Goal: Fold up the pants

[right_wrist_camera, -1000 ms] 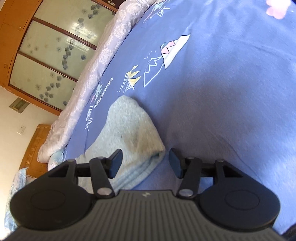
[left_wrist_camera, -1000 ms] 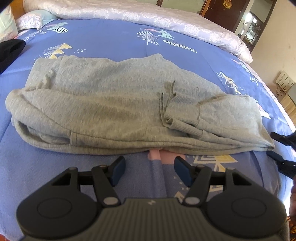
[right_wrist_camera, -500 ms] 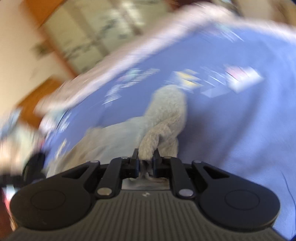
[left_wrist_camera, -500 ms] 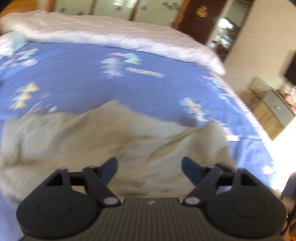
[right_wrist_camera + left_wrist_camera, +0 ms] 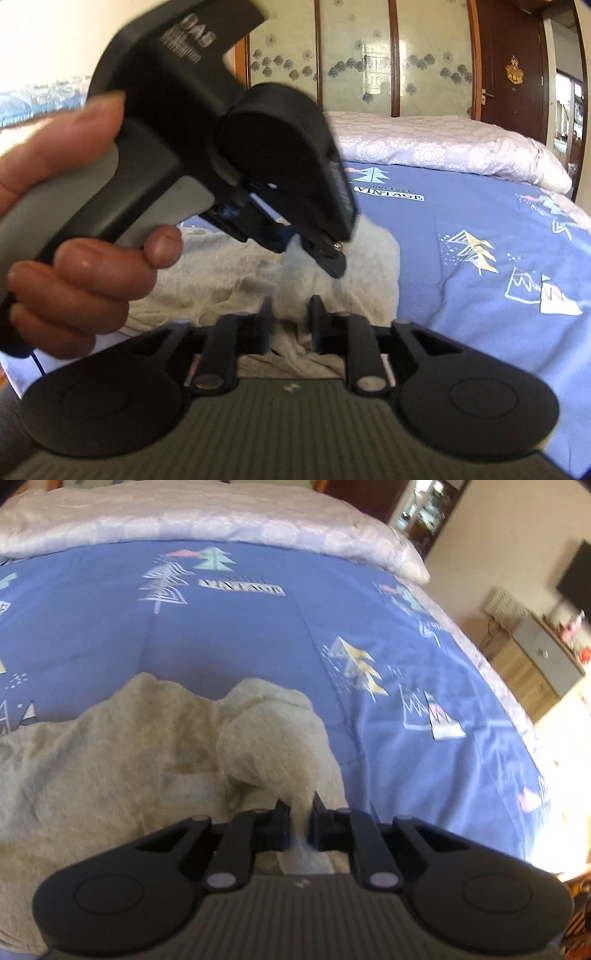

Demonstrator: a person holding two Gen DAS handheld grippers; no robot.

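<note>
Here, a blue patterned bedspread [image 5: 240, 635] carries the grey pants [image 5: 110, 775], which lie bunched near its front edge. The left gripper [image 5: 299, 825] has its fingers clamped on a raised fold of the pants. The right gripper [image 5: 290, 326] likewise pinches pants fabric between nearly closed fingers, just beside the left one, which a hand [image 5: 66, 229] holds.

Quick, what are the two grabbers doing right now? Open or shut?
Left gripper: shut on the gray pants.
Right gripper: shut on the gray pants too.
</note>
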